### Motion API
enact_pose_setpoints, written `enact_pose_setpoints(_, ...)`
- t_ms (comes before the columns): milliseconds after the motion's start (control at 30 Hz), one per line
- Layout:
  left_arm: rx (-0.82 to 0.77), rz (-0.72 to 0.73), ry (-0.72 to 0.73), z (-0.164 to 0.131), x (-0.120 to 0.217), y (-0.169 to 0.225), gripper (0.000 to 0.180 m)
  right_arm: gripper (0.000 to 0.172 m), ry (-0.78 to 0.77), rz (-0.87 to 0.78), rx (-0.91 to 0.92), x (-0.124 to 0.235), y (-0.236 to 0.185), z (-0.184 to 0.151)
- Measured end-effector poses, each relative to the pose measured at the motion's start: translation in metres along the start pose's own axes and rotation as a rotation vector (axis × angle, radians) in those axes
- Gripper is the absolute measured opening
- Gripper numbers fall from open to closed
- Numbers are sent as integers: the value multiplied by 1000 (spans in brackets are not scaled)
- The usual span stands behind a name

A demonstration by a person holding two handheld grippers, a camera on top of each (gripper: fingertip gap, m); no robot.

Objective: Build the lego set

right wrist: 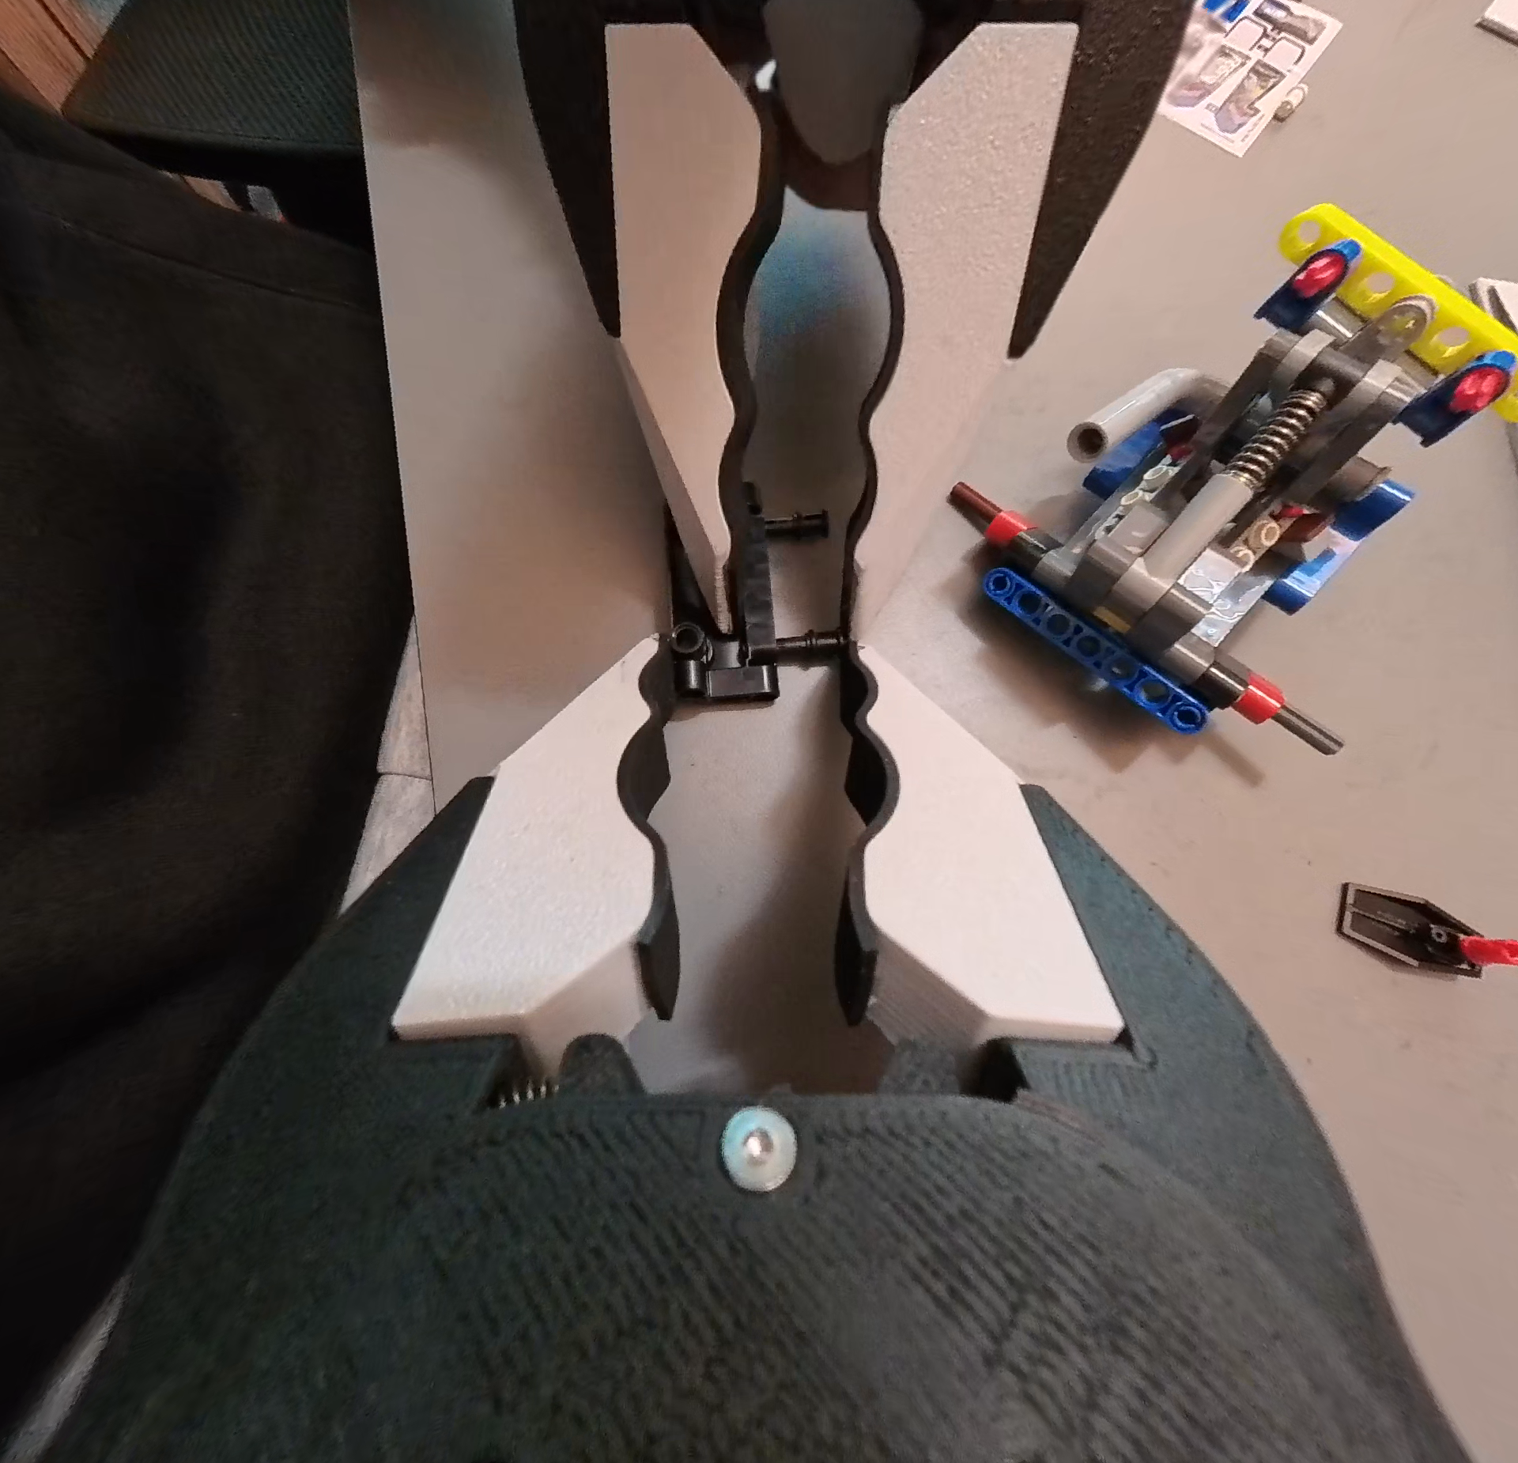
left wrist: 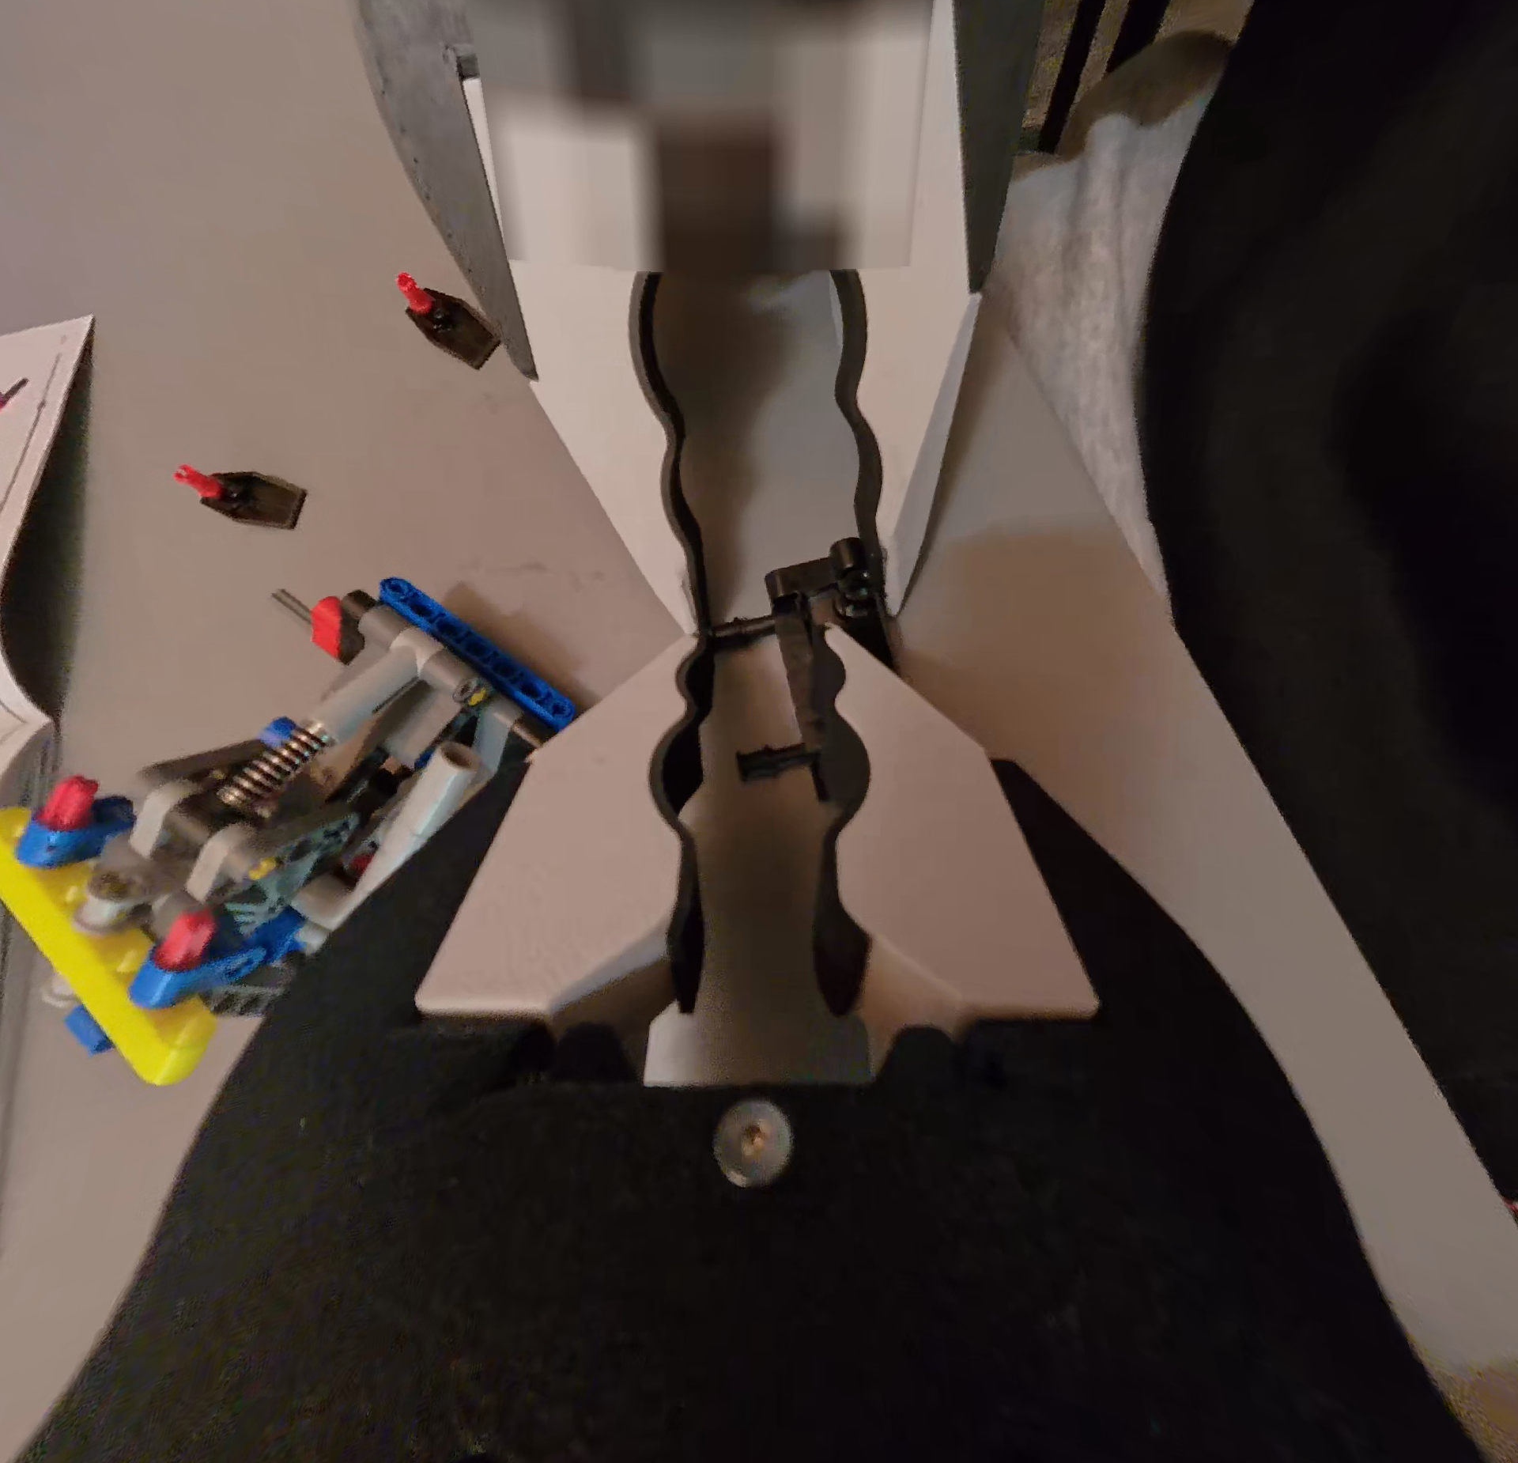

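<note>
- Pale grey counter (left wrist: 205,150) as the work surface; a person's dark clothing (right wrist: 164,438) and a dark chair (right wrist: 222,51) beyond its edge.
- Two hand-held grippers raised over the counter, meeting tip to tip and sharing one black toy part (left wrist: 805,684).
- Left hand-held gripper (left wrist: 772,643): clenched on the part at the very fingertips, with the black bar flat along one pad and the end of a side peg against the other. Probably a way of keeping the bar square and steady.
- Second peg farther back between those fingers, with its free end short of the opposite pad.
- Right hand-held gripper (right wrist: 752,651): set wider and seemingly clamped on the same part, with the knobbed end block against one fingertip and the peg's end at the other. Contact only at the tips, so likely a light, steadying hold.
- Half-built toy model (right wrist: 1281,503) in blue, yellow and grey with a metal spring, on the counter away from the person and clear of both grippers.
- Two small dark plates with red pegs (left wrist: 452,318) (left wrist: 246,495) loose on the counter, well apart, presumably parts laid out within reach.
- Open booklet (left wrist: 41,438) at the left edge of the left wrist view; a printed sheet (right wrist: 1248,60) at the far right in the right wrist view.
</note>
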State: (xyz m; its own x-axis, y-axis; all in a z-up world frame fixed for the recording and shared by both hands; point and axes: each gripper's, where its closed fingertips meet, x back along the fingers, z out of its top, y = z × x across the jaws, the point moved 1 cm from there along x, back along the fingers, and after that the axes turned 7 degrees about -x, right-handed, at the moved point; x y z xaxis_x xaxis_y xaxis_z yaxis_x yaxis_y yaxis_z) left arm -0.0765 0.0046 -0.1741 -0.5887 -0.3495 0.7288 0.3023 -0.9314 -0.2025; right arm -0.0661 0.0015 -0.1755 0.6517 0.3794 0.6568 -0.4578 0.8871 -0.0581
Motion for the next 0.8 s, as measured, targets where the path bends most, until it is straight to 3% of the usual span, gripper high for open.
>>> enact_pose_setpoints(300,-47,7,16,1,-1,-1,19,38,-2,-10,9,0,1,0)
enact_pose_setpoints(800,12,-58,-12,1,-1,0,20,41,-1,13,-26,1,-1,0)
